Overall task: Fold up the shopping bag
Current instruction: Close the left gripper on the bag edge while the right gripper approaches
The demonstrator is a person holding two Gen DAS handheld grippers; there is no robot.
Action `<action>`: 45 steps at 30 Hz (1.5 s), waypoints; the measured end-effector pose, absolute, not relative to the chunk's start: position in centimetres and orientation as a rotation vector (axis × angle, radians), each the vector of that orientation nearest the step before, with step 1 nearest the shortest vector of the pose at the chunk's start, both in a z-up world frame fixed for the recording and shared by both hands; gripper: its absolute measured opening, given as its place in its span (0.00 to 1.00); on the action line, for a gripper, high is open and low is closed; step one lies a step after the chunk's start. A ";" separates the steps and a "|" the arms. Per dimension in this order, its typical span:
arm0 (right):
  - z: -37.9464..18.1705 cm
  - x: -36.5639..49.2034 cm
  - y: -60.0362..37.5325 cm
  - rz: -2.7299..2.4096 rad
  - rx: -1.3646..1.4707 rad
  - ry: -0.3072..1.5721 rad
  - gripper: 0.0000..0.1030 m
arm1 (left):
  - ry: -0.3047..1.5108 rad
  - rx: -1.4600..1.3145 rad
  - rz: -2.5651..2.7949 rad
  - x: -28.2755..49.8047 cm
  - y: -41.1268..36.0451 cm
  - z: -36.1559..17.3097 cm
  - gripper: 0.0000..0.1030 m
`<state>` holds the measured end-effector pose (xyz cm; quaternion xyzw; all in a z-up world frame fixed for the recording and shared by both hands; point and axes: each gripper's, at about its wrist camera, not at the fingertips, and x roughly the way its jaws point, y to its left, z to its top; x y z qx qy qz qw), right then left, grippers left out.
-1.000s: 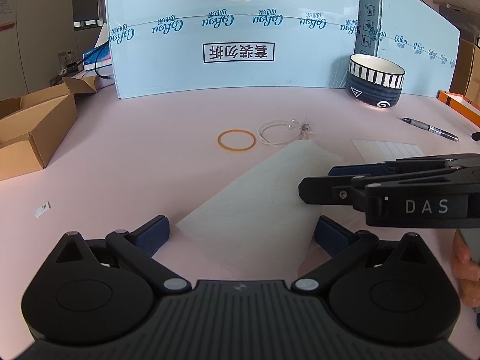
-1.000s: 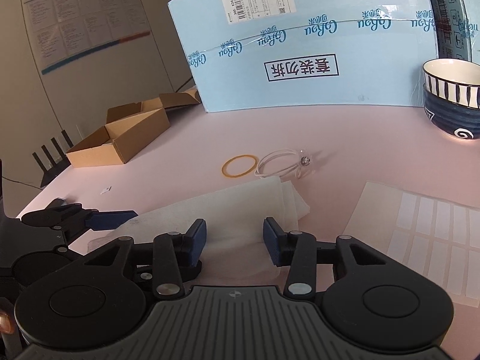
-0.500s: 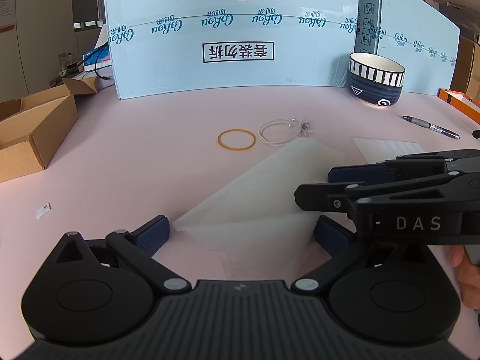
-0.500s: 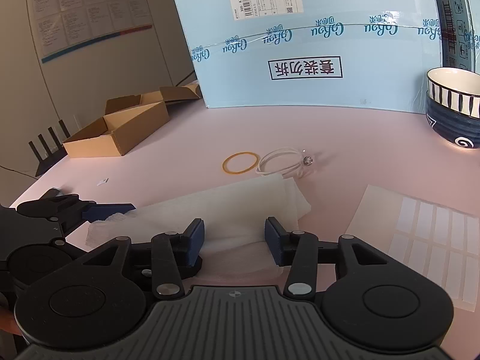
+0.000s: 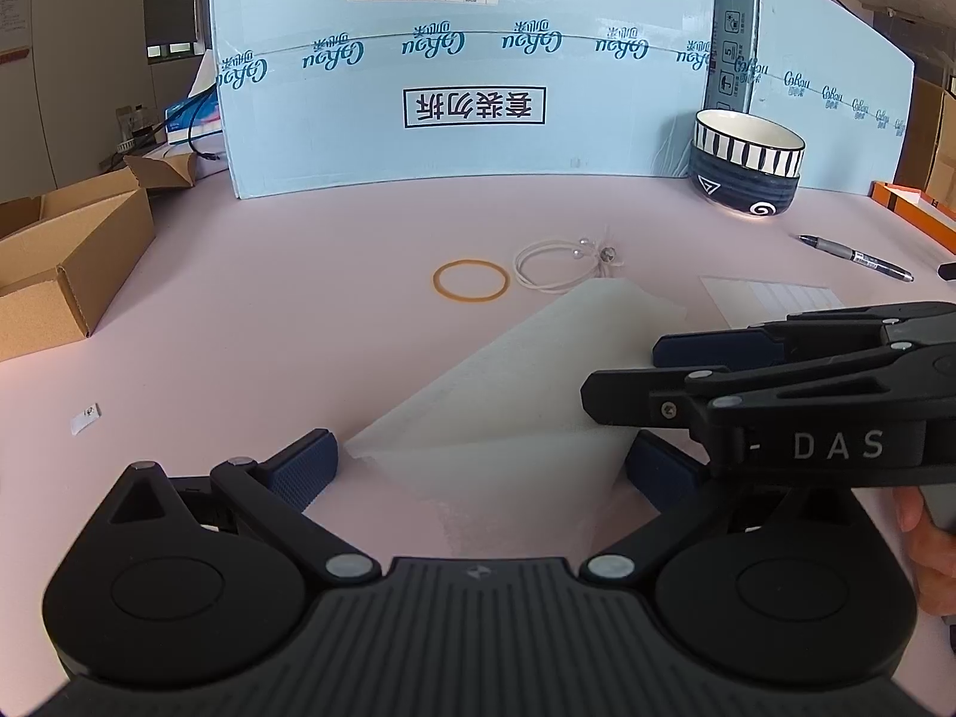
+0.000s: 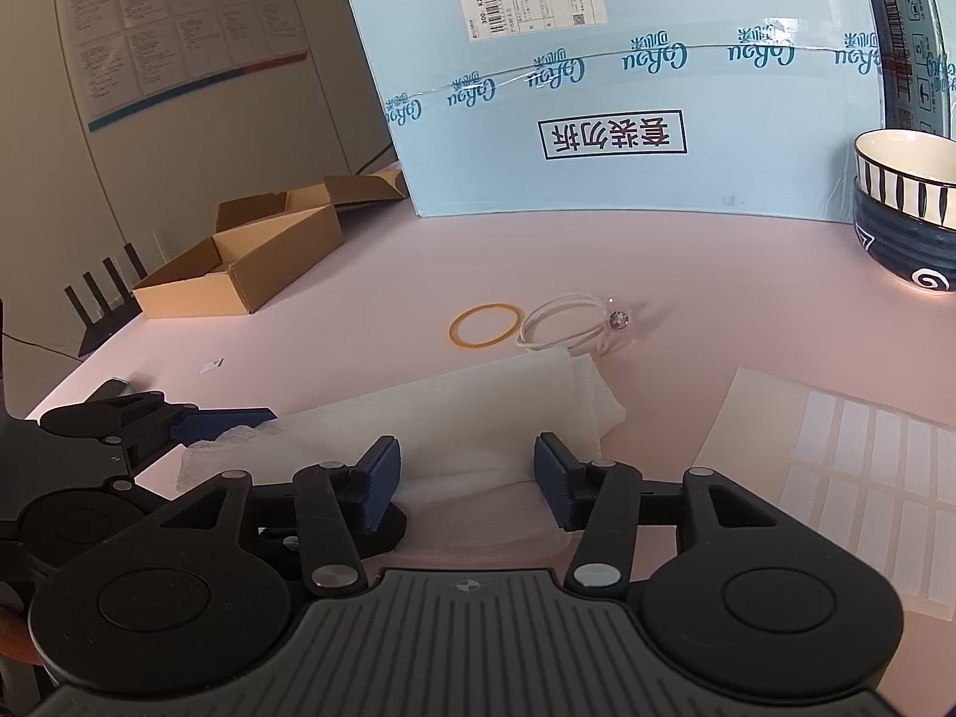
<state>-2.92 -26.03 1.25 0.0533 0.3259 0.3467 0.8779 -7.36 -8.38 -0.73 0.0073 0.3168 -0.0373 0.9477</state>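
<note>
The white, half-transparent shopping bag (image 5: pixel 526 394) lies flat on the pink table as a folded strip that runs diagonally away from me. My left gripper (image 5: pixel 481 469) stands wide open, with the bag's near end between its blue fingers (image 5: pixel 305 466) but not pressed. My right gripper (image 6: pixel 466 481) straddles the bag (image 6: pixel 478 400) near its other end. Its jaws are opening, and the pads (image 6: pixel 379 484) stand clear of the fabric. Each view shows the other gripper from the side: the right gripper (image 5: pixel 657 382) and the left gripper (image 6: pixel 179 418).
Just beyond the bag lie a yellow rubber band (image 5: pixel 471 281) and a white cord loop with a bead (image 5: pixel 561 263). A large light-blue carton (image 5: pixel 466 71) walls the back. A striped bowl (image 5: pixel 747 161), a pen (image 5: pixel 854 257) and a label sheet (image 6: pixel 854 472) are on the right, an open cardboard box (image 5: pixel 54 257) on the left.
The right gripper's jaws have spread wider around the bag. The bag and the left gripper have stayed where they were.
</note>
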 end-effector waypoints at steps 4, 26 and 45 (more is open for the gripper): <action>1.2 -2.7 -27.2 0.707 0.201 0.669 0.52 | 0.627 -0.018 -0.075 -7.6 -7.9 -0.6 0.92; 2.2 -3.8 -28.3 0.714 0.239 0.583 0.63 | 0.573 -0.207 -0.211 -8.3 -5.7 -0.3 0.06; 2.4 -3.9 -28.6 0.728 0.260 0.568 0.65 | 0.548 -0.042 -0.057 -9.8 -6.0 0.6 0.07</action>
